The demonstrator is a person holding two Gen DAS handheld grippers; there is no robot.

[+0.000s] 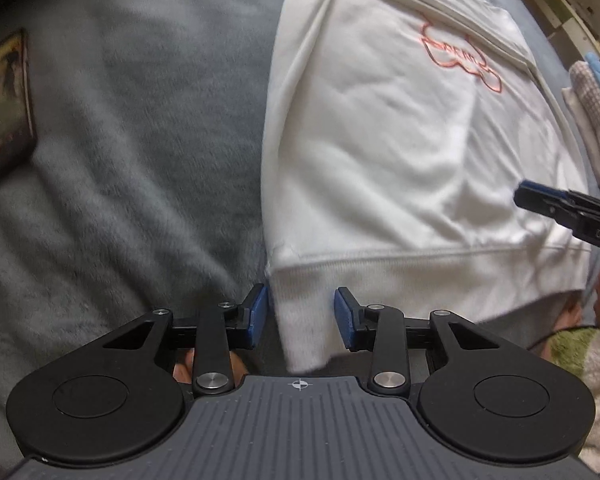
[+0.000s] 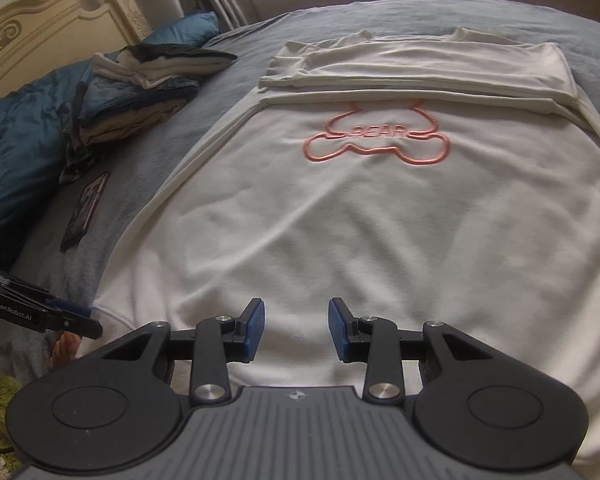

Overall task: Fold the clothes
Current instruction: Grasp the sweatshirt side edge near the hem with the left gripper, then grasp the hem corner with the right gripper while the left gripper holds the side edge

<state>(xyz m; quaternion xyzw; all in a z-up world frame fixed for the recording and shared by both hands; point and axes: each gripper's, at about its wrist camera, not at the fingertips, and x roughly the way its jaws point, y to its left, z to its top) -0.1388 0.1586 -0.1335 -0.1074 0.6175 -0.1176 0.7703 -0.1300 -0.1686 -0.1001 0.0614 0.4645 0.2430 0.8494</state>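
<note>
A white sweatshirt (image 2: 364, 216) with an orange bear outline and the word BEAR (image 2: 376, 136) lies flat on a grey blanket (image 1: 132, 128), its sleeves folded across the top. My left gripper (image 1: 300, 316) is open at the sweatshirt's (image 1: 380, 152) lower left hem corner, the ribbed hem lying between its blue pads. My right gripper (image 2: 297, 330) is open just above the hem near the middle, with nothing held. The right gripper's tips (image 1: 540, 200) show at the right edge of the left wrist view, and the left gripper (image 2: 60, 316) shows at the left edge of the right wrist view.
A stack of folded clothes (image 2: 140, 88) sits at the left on a blue quilt (image 2: 16, 160). A dark phone (image 2: 86, 210) lies on the blanket beside the sweatshirt. A cream headboard (image 2: 40, 16) stands behind. More folded fabric (image 1: 596, 120) lies at the right.
</note>
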